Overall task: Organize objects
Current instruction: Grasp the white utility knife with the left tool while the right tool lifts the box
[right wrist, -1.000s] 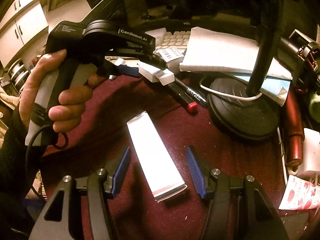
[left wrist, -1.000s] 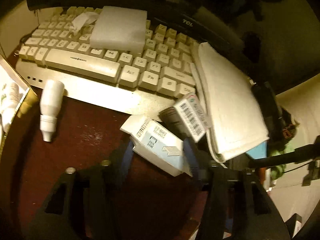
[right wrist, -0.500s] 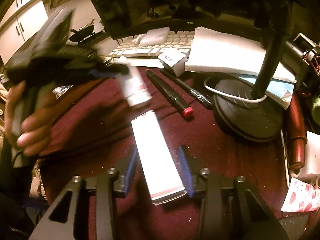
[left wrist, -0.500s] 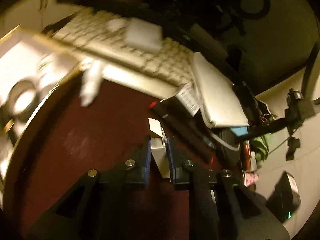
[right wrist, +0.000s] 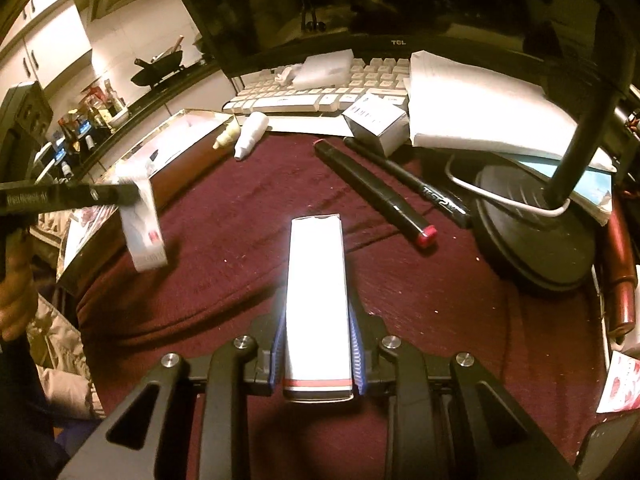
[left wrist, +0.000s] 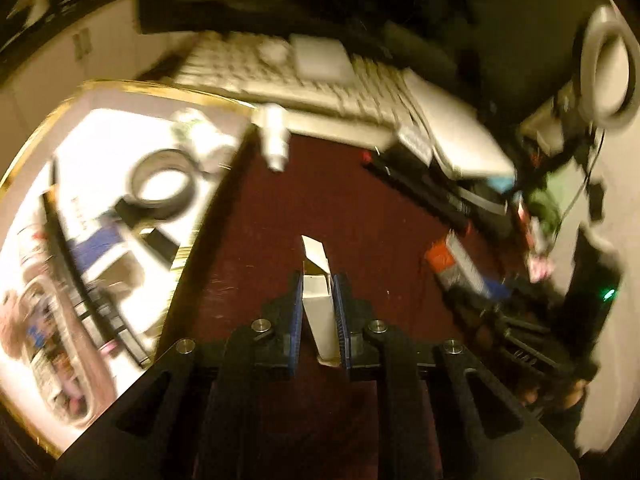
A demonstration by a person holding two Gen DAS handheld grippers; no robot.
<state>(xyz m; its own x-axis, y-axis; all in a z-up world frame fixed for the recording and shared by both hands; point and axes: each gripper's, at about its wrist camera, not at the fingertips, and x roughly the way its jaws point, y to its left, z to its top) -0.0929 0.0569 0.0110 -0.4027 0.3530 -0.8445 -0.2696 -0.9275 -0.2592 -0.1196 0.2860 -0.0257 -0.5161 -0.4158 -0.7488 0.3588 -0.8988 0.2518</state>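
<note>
Left wrist view. Left gripper (left wrist: 318,312) closed on small box (left wrist: 318,308), flap open at far end, carried above red bench (left wrist: 320,200). Ahead and to the left: gold-rimmed tray (left wrist: 36,152) holding tape roll (left wrist: 162,184) and blurred packets, not countable. Straight ahead: one white bottle (left wrist: 274,140) at keyboard (left wrist: 320,88) edge. View smeared by motion.

Right wrist view. Right gripper (right wrist: 316,344) clamped on long box (right wrist: 316,300), lying on the bench between the fingers, far end pointing ahead. Far left: left gripper with small box (right wrist: 142,216) hanging beside the tray (right wrist: 188,136). Ahead: two markers (right wrist: 372,192) side by side, one cube box (right wrist: 376,122), one paper stack (right wrist: 480,108), one lamp base (right wrist: 532,220) to the right, monitor (right wrist: 360,0) behind the keyboard.

Step judged: transport phase, both boxes gripped, probably bound for the tray. Next move for left: lowering over a free tray patch, then release. For right: lift clear of the bench before swinging left, avoiding the other gripper.

Count: two gripped boxes, one cube box, two markers, one bottle, one tray.
</note>
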